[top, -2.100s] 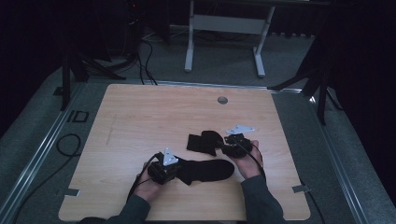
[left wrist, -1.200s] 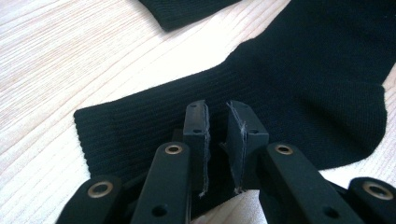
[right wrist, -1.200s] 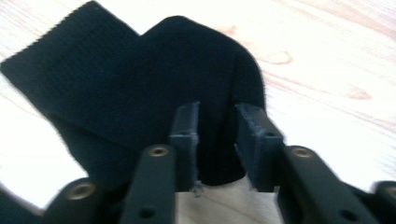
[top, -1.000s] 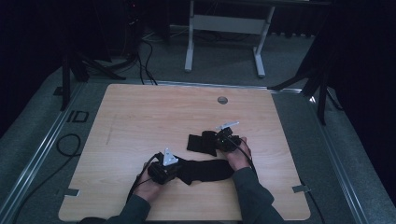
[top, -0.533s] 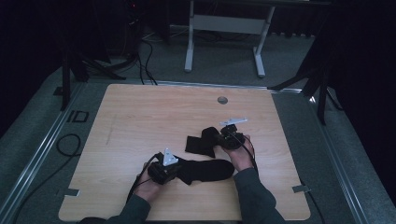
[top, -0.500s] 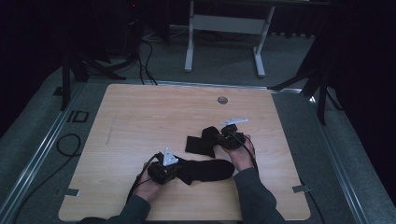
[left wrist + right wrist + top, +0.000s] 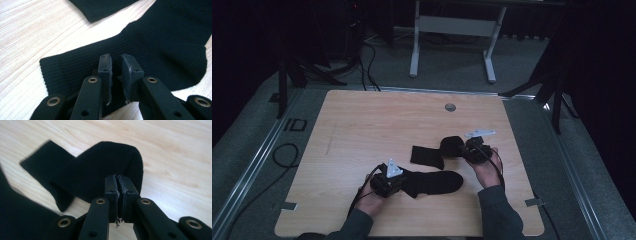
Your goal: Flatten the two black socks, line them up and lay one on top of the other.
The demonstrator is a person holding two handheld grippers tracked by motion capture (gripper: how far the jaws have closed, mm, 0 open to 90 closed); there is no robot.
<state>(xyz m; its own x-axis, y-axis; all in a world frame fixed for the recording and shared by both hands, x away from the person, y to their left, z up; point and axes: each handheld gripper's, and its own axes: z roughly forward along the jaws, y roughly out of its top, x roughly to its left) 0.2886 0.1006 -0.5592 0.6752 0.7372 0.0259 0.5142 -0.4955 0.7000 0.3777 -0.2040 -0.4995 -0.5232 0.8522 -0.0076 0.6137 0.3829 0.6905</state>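
Two black ribbed fabric socks are seen on the light wooden tabletop [image 7: 377, 125], toward the person's side of it. The nearer black sock [image 7: 432, 182] is laid flat with its long axis running across the tabletop, left to right in the high view; its ribbed cuff end is at the left tongs [image 7: 399, 184] and its rounded toe is pointed to the right. In the left gripper view the left tongs [image 7: 116, 75] are held over this sock's cuff [image 7: 75, 67] with a narrow gap between the pads, and whether any fabric is pinched between them cannot be told. The farther black sock [image 7: 437, 152] is placed just beyond the first, also lying roughly left to right, with its flat cuff end pointed left and its right end lifted and folded over. That raised end is gripped by the right tongs [image 7: 464, 149], which in the right gripper view [image 7: 119, 185] are pressed together on the fabric of the farther sock [image 7: 100, 167]. A small round grey grommet [image 7: 450, 107] is set into the tabletop near its far edge.
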